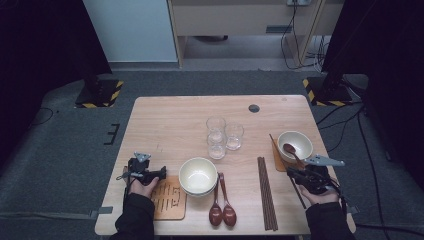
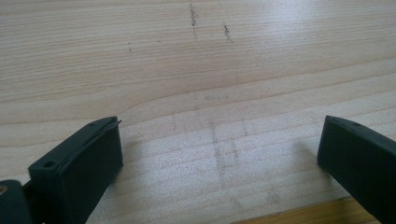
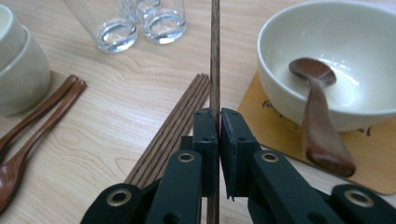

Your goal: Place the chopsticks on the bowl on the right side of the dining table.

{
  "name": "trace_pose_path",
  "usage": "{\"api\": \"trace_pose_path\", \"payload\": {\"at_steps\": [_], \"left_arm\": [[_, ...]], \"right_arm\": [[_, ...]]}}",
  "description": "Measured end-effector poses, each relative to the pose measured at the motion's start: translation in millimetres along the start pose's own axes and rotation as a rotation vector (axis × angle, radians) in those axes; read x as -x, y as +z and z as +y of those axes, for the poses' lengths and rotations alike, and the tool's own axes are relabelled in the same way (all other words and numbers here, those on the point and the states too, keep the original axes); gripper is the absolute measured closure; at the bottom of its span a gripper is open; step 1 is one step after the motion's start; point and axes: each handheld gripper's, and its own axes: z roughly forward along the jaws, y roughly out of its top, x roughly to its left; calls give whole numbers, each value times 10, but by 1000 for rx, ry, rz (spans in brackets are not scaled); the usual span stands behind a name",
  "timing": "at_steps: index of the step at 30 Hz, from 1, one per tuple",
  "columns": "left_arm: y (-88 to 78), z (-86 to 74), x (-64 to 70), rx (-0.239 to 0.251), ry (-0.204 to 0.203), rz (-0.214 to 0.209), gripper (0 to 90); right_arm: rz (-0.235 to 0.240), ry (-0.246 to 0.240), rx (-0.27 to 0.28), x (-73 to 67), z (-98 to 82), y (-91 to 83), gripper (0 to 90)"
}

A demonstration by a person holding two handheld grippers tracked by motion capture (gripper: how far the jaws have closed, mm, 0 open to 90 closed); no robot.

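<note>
My right gripper point(image 3: 218, 114) is shut on a single dark wooden chopstick point(image 3: 215, 56), which runs straight up between its jaws. In the high view this gripper point(image 1: 296, 174) sits at the right front, beside a cream bowl point(image 1: 296, 142) with a brown spoon point(image 1: 292, 150) in it. The bowl point(image 3: 327, 60) stands on a wooden coaster point(image 3: 373, 158). My left gripper point(image 2: 219, 144) is open over bare tabletop with nothing between its jaws. In the high view it point(image 1: 159, 173) hovers at the left front, above a second coaster point(image 1: 169, 200).
Stacked cream bowls point(image 1: 198, 175) stand at the front centre, with two brown spoons point(image 1: 222, 202) beside them. Several chopsticks point(image 1: 267, 192) lie in a bundle to their right. Three clear glasses point(image 1: 221, 135) stand mid-table. A round cable hole point(image 1: 254, 108) is near the far edge.
</note>
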Motion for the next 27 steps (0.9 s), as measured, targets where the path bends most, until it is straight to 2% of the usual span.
{"api": "trace_pose_path", "payload": {"at_steps": [15, 27], "left_arm": [[0, 0, 0, 0, 0, 0, 0], [0, 0, 0, 0, 0, 0, 0]], "right_arm": [[31, 4, 74, -36, 160, -164, 854], [48, 1, 96, -43, 231, -222, 854]]}}
